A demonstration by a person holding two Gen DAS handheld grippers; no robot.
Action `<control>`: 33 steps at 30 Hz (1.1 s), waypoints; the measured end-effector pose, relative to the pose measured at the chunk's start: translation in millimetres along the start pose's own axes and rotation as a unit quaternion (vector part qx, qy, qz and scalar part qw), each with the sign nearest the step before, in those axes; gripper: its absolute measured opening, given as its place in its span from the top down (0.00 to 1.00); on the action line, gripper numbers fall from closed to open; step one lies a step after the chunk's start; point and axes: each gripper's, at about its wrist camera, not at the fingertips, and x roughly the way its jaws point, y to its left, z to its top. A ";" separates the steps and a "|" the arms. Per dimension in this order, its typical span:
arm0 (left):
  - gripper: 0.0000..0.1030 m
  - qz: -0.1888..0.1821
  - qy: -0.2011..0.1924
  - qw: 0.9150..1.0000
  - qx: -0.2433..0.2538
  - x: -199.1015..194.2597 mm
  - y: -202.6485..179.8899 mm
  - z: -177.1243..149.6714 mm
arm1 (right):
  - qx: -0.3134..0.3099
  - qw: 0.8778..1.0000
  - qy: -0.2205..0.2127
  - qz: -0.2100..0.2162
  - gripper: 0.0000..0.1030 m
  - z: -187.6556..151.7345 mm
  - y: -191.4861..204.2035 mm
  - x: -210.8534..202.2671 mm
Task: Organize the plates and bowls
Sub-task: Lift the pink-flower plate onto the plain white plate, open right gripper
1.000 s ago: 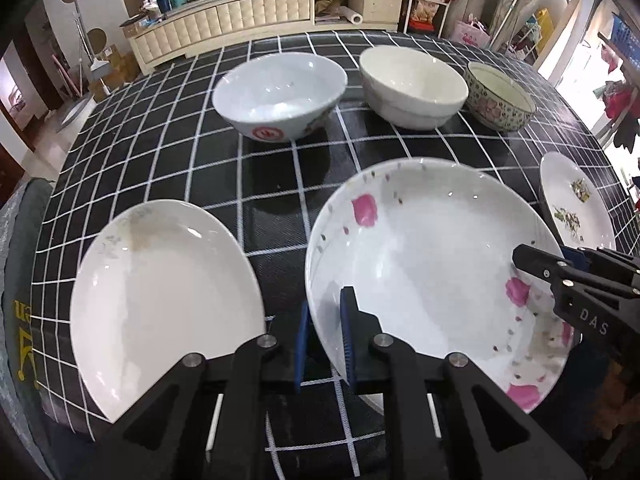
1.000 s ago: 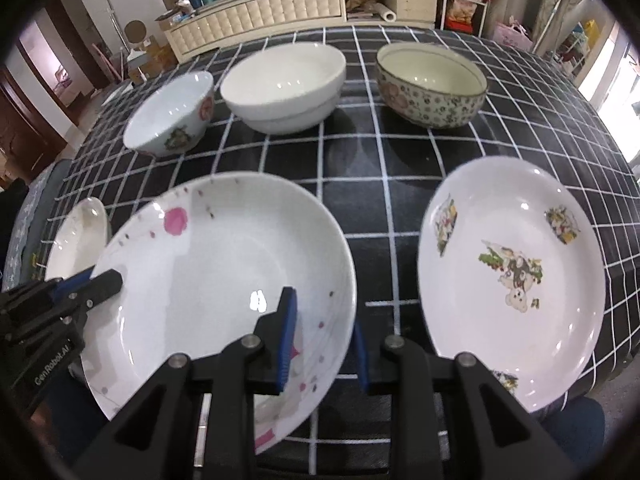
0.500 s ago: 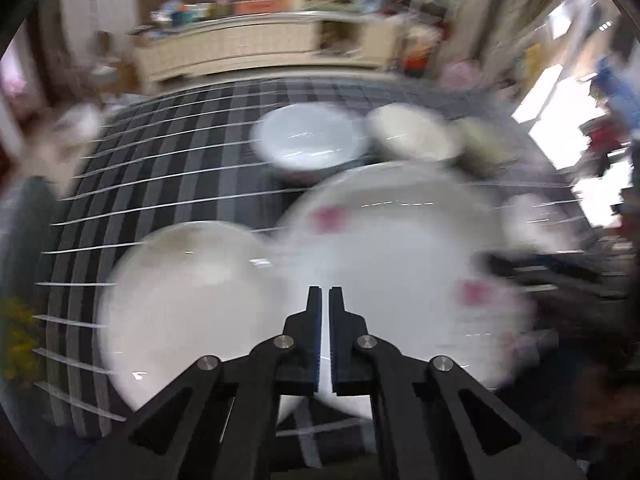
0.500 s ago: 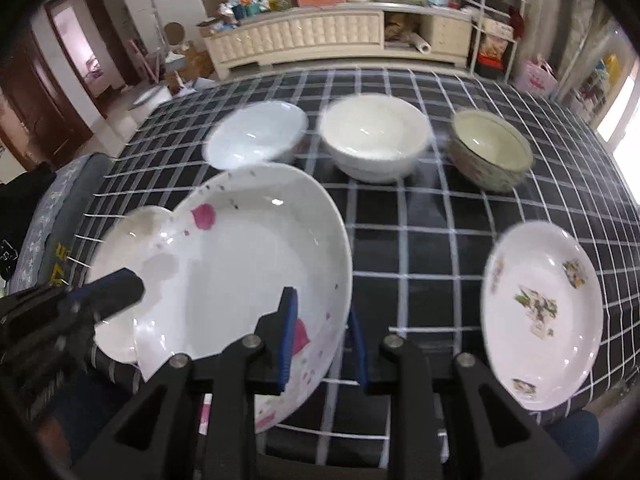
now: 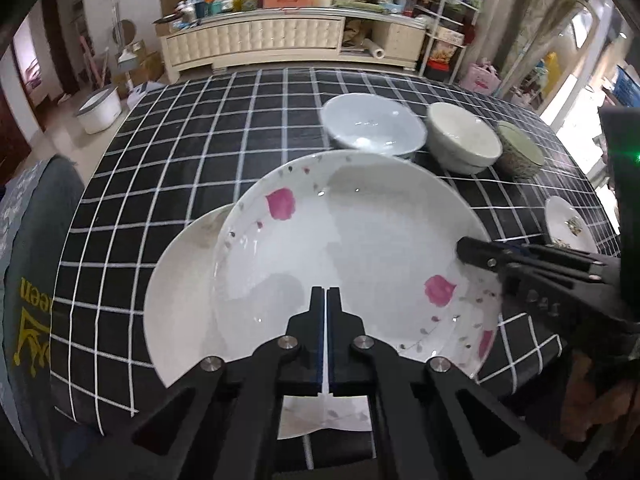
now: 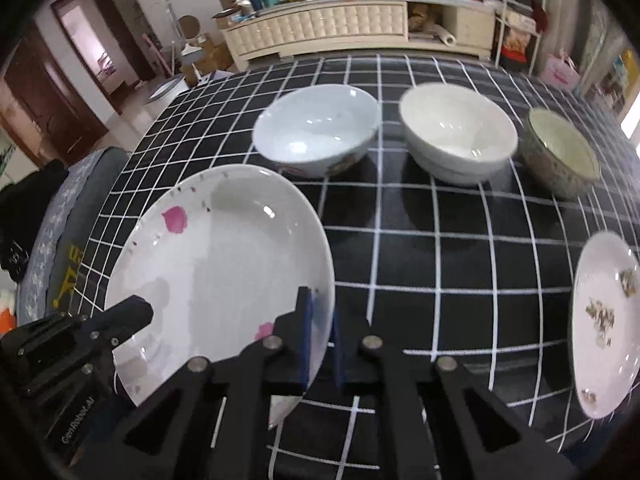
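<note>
- Both grippers, left gripper (image 5: pixel 325 300) and right gripper (image 6: pixel 319 312), have clamped the pink-flowered plate (image 5: pixel 352 248) by its rim.
- It has lifted and now overlaps the plain plate (image 5: pixel 180 280) left of the left gripper, so stacking is likely next.

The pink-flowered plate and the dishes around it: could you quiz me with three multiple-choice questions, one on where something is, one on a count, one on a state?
1. The pink-flowered plate partly overlaps:
A. a plain white plate
B. a green bowl
C. a cup

2. Bowls in the far row:
A. two
B. three
C. five

3. The tools' hold on the pink-flowered plate:
A. neither touches
B. only the left
C. both clamp its rim

Answers:
1 A, the plain white plate shows from under its left edge.
2 B, three bowls stand side by side.
3 C, left tool and right tool each pinch the rim.
</note>
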 end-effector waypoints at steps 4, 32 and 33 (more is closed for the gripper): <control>1.00 0.004 0.004 1.000 -0.003 2.8 2.4 -6.4 | -0.003 1.000 0.002 0.007 0.88 1.4 4.4 5.9; 0.62 0.014 -0.004 0.998 -0.064 1.4 87.4 -13.5 | -0.027 0.998 0.031 0.039 0.89 -6.4 44.4 27.7; 0.62 0.014 0.000 0.998 -0.065 2.3 90.2 -15.2 | -0.028 0.998 0.032 0.039 0.88 -7.7 46.7 29.9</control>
